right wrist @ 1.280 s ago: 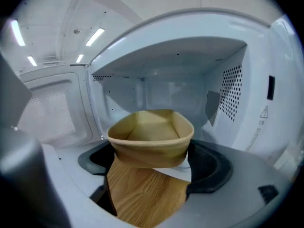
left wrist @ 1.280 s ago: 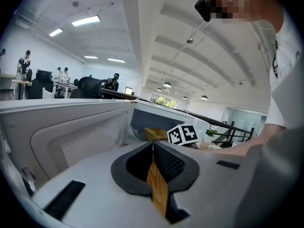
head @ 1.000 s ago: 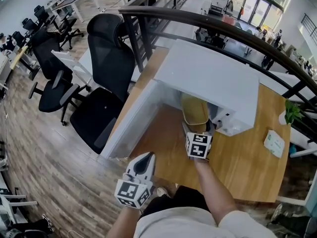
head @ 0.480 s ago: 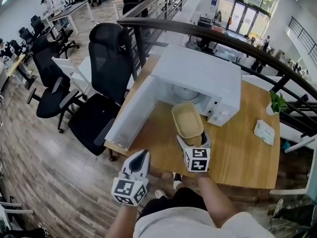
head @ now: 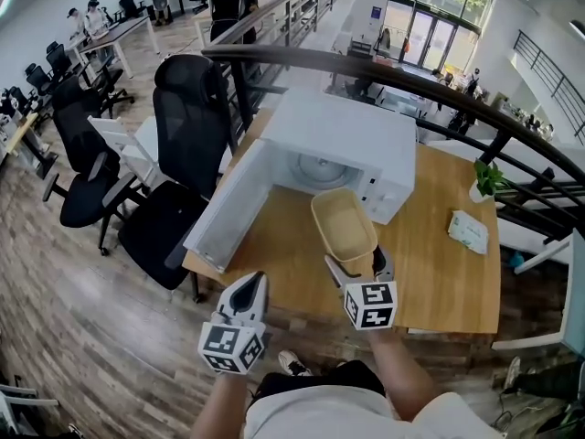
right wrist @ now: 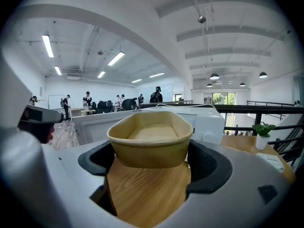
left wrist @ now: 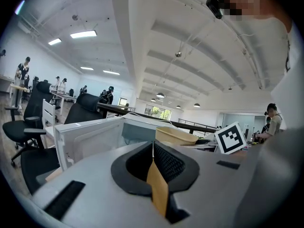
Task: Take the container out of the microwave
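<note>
The tan oval container [head: 343, 224] hangs above the wooden table [head: 439, 277], in front of the white microwave [head: 343, 135]. My right gripper [head: 358, 262] is shut on the container's near end. In the right gripper view the container [right wrist: 152, 144] sits between the two jaws, and the microwave [right wrist: 199, 120] stands behind it. The microwave door [head: 224, 210] swings open to the left, and the cavity shows only its glass plate. My left gripper [head: 254, 289] is shut and holds nothing, low by the table's front edge. In the left gripper view its jaws [left wrist: 153, 148] meet along a line.
A black office chair [head: 187, 122] stands left of the table beside the open door. A white packet [head: 468, 231] and a small plant [head: 486, 179] sit at the table's right end. A dark railing [head: 402, 67] runs behind the microwave.
The right gripper has drawn the container out of the microwave cavity and back toward me over the table. The left gripper has stayed shut near the table's front edge.
</note>
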{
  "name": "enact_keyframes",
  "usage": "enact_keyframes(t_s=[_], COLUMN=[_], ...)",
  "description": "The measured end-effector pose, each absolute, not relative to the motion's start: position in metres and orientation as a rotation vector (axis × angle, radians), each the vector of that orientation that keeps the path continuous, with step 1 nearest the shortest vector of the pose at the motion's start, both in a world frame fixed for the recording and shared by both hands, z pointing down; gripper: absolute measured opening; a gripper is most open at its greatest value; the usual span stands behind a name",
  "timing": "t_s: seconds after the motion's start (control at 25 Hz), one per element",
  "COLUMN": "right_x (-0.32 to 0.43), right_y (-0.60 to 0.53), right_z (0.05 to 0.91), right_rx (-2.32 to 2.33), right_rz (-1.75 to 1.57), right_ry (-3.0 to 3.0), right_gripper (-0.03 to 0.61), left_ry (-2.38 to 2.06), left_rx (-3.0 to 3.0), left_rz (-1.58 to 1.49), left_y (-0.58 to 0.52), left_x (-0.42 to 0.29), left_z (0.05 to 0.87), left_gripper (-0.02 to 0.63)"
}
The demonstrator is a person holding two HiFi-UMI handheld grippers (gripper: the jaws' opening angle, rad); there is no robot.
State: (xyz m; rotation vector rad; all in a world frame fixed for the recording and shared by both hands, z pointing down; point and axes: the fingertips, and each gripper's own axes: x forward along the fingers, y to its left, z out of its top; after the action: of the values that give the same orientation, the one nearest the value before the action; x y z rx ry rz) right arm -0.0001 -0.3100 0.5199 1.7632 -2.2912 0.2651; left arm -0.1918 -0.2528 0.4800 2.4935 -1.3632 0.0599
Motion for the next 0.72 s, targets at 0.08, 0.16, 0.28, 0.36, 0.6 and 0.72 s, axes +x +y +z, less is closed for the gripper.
enact_keyframes(t_s=[0.08, 0.16, 0.28, 0.36, 0.6, 0.72], right_x=[0.008, 0.019, 0.034, 0.044, 0.079, 0.094], right_y=[-0.299, -0.286, -0.267, -0.254, -0.218, -0.202], right_z=[0.507, 0.495, 0.482, 0.473, 0.45, 0.446], right_rx=[1.765, 1.763, 1.751, 1.733, 1.705, 1.7], right_rz=[0.243, 0.226, 0.229, 0.207, 0.161, 0.183], right_ry=[-2.312, -2.326, -2.352, -2.375, -2.437, -2.46], right_gripper=[0.497, 0.497, 0.497, 0.497, 0.497, 0.497], left_ry=[-1.371, -1.384, -1.417, -1.448, -1.51, -1.532], left_rx=[2.506, 2.524, 2.529, 2.521, 2.52, 2.52], left_rz=[0.058, 0.056, 0.051, 0.047, 0.049, 0.045], left_y=[-0.248, -0.241, -0.227, -0.215, -0.179, -0.161], left_x=[-0.183, -0.173, -0.159, -0.151, -0.118, -0.105], left_z=[0.473, 0.463, 0.451, 0.447, 0.437, 0.431], left_gripper=[0.037, 0.037, 0.037, 0.037, 0.037, 0.037])
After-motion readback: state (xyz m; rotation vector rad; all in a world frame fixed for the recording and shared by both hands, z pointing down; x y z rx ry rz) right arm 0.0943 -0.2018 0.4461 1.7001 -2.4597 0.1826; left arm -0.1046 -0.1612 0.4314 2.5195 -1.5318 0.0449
